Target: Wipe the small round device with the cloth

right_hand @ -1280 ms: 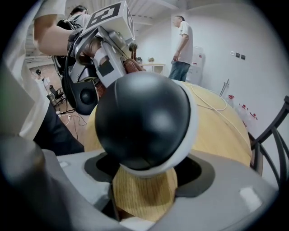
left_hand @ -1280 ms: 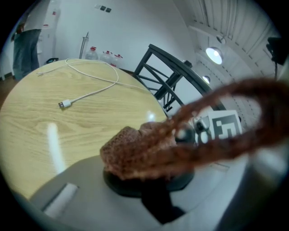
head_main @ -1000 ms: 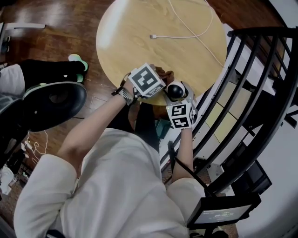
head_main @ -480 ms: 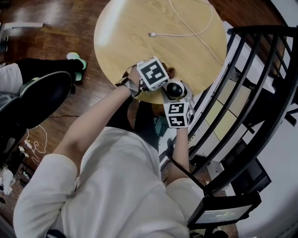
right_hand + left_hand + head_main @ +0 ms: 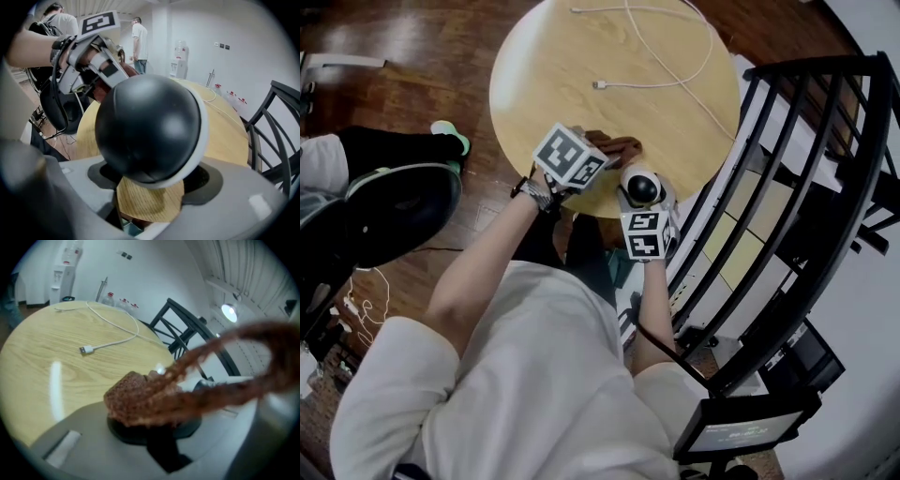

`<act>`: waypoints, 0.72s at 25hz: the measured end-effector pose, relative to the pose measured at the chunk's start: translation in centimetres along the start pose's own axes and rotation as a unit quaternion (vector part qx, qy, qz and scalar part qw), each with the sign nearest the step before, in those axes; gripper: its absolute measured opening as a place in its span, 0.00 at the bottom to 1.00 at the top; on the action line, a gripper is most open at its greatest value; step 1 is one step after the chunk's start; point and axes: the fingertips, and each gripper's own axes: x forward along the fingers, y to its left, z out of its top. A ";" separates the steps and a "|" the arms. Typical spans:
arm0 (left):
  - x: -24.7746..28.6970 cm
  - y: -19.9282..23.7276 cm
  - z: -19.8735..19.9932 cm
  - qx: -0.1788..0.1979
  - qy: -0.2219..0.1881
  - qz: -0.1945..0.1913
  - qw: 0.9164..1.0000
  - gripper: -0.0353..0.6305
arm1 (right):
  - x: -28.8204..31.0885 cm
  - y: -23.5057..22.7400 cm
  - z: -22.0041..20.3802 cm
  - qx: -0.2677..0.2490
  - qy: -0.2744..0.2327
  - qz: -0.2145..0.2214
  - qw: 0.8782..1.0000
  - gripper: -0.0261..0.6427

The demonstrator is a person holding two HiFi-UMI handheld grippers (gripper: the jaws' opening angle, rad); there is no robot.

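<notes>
Right gripper (image 5: pixel 643 197), jaws closed against the two sides of the small round device (image 5: pixel 641 186), a black dome with a white rim; in the right gripper view the dome (image 5: pixel 150 129) fills the gap between the jaws of this gripper (image 5: pixel 150 190). The grip appears meant to steady the device so that it cannot roll or slide under rubbing. It sits at the near edge of the round wooden table (image 5: pixel 581 66); whether it rests on the top or is raised slightly cannot be told. Left gripper (image 5: pixel 602 155), jaws clamped on a bunched reddish-brown cloth (image 5: pixel 616 147), just beside the device on its left and far side. In the left gripper view a wad of the cloth (image 5: pixel 138 397) stands proud of the jaws of that gripper (image 5: pixel 157 432), so that fabric and not plastic would meet the dome, while a loose loop trails across the lens. Contact between cloth and device cannot be confirmed. A white USB cable (image 5: pixel 675 77) lies well apart on the far half of the table, clear of the work.
</notes>
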 end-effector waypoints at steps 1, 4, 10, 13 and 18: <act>-0.9 -0.4 0.1 -0.009 -0.019 -0.004 1.000 0.18 | 0.0 -0.1 -0.2 0.007 0.004 -0.006 1.000 0.57; -2.7 -2.3 0.3 -0.020 -0.054 -0.035 0.998 0.18 | 0.2 -0.5 -0.9 0.050 0.016 -0.024 0.998 0.57; -4.5 -7.7 2.1 -0.021 -0.069 -0.134 0.988 0.18 | -0.4 -0.2 -2.0 0.058 0.011 -0.003 0.998 0.58; -4.1 -9.2 2.3 -0.034 -0.068 -0.170 0.983 0.18 | -1.4 -0.7 -2.3 -0.075 -0.011 0.020 0.997 0.58; -3.2 -8.7 1.3 -0.078 -0.057 -0.172 0.980 0.18 | -1.4 -3.1 -3.2 -0.275 0.002 0.045 0.960 0.58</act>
